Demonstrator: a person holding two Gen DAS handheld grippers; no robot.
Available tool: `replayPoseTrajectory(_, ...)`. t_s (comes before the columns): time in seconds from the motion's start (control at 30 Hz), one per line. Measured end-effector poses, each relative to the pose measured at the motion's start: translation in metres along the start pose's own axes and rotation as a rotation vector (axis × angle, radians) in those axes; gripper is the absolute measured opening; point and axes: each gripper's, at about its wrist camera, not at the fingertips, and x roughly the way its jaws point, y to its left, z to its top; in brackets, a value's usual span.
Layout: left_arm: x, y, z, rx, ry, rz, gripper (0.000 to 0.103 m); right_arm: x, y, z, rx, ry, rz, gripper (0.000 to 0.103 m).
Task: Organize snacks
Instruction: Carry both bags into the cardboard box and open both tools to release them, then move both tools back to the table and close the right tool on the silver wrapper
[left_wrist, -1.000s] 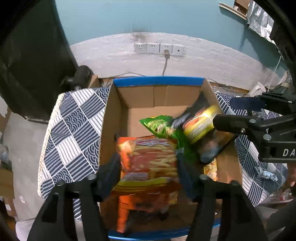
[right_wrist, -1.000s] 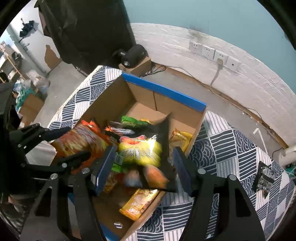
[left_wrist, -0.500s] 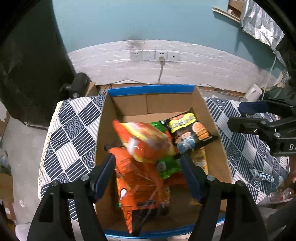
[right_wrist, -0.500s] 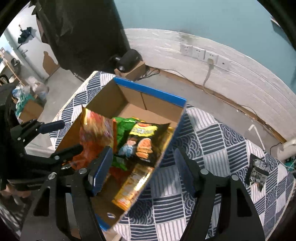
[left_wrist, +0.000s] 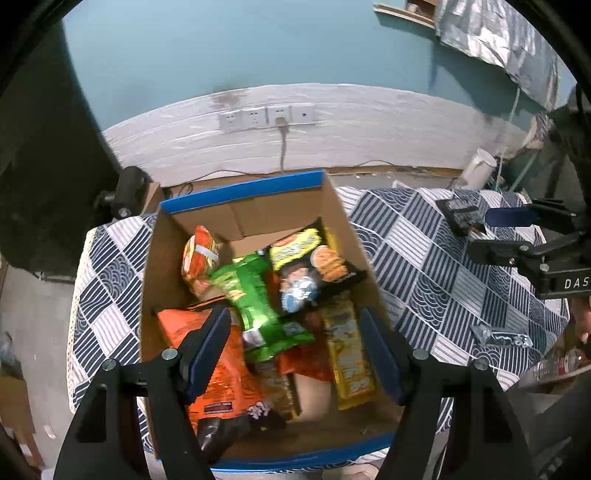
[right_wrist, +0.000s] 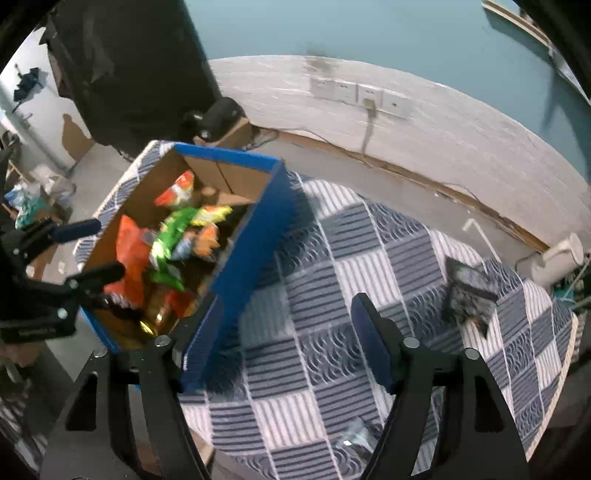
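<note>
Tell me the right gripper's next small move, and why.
Probably swing the right gripper right toward the dark snack packet lying on the patterned cloth. Both grippers are open and hold nothing, the cardboard box already holds several snack bags, and this packet sits outside it.

Teal wall (left_wrist: 229, 48) over a white-painted brick band (left_wrist: 369, 133), outlet strip (left_wrist: 266, 117) on the band with one cable plugged in, dark curtain (left_wrist: 44, 155) left of the outlets, grey floor (right_wrist: 373, 177) below.
</note>
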Motion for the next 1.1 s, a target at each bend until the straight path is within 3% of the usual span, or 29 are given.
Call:
replayPoseTrajectory(0.43,0.008,-0.074,-0.005,0.1,0.053,-0.091,0.074,-0.019,-0.057,-0.071,0.039,0.041,-0.037,0.074)
replayPoseTrajectory(0.7,0.034,-0.131,-0.03,0.128,0.154,-0.165,0.074,-0.013,-0.086,-0.116,0.047,0.087,-0.019,0.074)
replayPoseTrajectory(0.87,0.049,-0.162,-0.043,0.201,0.185,-0.14,0.074,-0.004,-0.095,-0.14,0.035,0.118,0.007,0.074)
replayPoseTrajectory(1.1,0.063,-0.176,-0.052,0.225,0.211,-0.141,0.074,0.019,-0.092,-0.17,-0.022,0.178,0.038,0.074)
